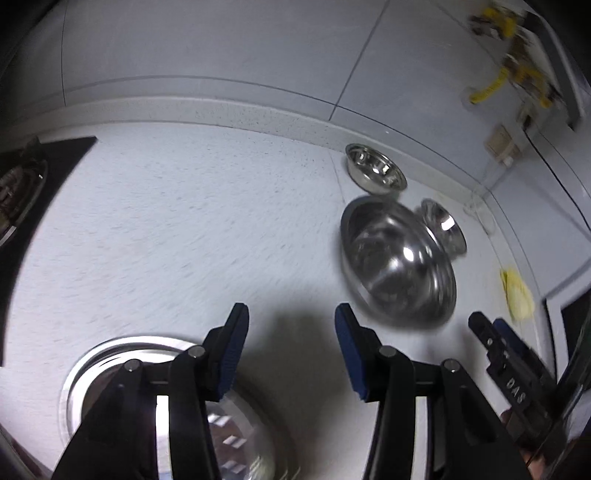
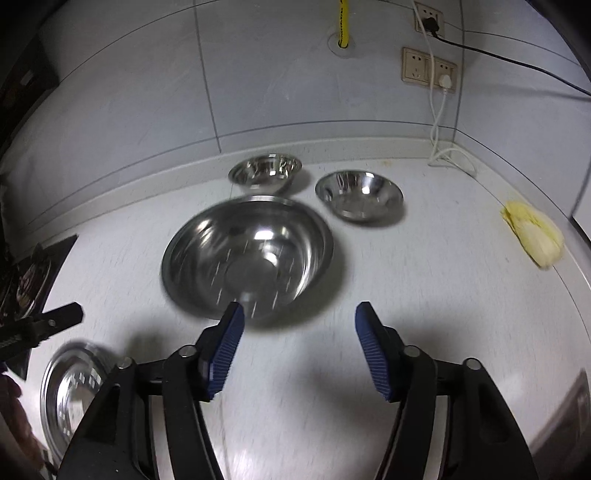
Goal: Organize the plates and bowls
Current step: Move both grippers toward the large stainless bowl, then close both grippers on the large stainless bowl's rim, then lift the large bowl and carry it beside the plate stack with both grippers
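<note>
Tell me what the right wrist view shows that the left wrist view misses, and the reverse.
Right wrist only: the wall sockets with a white plug, the white cable running down to the counter, and the right claw open and empty.

Left wrist only: the left claw open and empty, seen from behind.

Both: the large steel bowl, two small bowls behind it, the steel plate at lower left, the yellow-white leafy vegetable, the yellow hose, the pale counter, the dark stove edge.
</note>
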